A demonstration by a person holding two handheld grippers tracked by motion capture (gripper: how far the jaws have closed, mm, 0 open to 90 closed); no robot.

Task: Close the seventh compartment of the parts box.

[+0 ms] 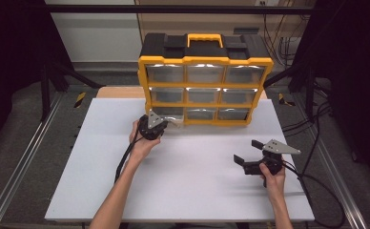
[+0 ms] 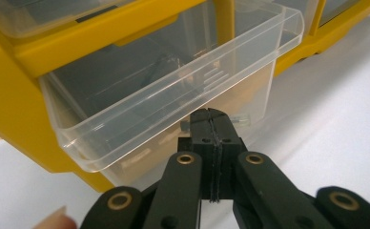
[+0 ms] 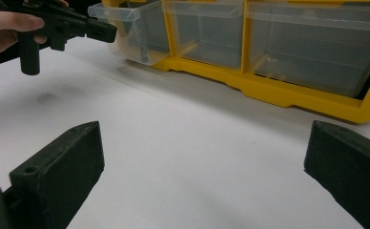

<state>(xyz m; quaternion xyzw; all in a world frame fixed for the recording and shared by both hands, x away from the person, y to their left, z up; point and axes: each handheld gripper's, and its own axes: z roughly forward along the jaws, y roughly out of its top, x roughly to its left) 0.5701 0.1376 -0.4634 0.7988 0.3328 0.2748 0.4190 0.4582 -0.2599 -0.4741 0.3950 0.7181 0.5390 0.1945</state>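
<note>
The clear plastic drawer (image 2: 173, 90) at the bottom left of the yellow-framed organiser (image 1: 205, 83) stands partly pulled out of its slot, its front overhanging the white worktop (image 1: 183, 167). The left tool (image 2: 210, 125) sits right at that front: in the left gripper view its jaws are pressed together with no gap showing, their tips against the small tab low on the drawer's face, apparently pinching it, though the clear plastic makes the hold hard to confirm. The drawer's long axis runs back into the cabinet, in line with the tool, so any pull or push would go straight along that line. The left hand (image 1: 142, 145) is by far the nearer; the right tool (image 1: 247, 151) rests well apart on the right side of the worktop, jaws spread wide and holding nothing.

The high view gives the layout: nine drawers in three rows, a black top with a yellow handle (image 1: 204, 38). The right gripper view adds a low side look at the left tool at the drawer, and the closed neighbouring drawers (image 3: 288, 43)
</note>
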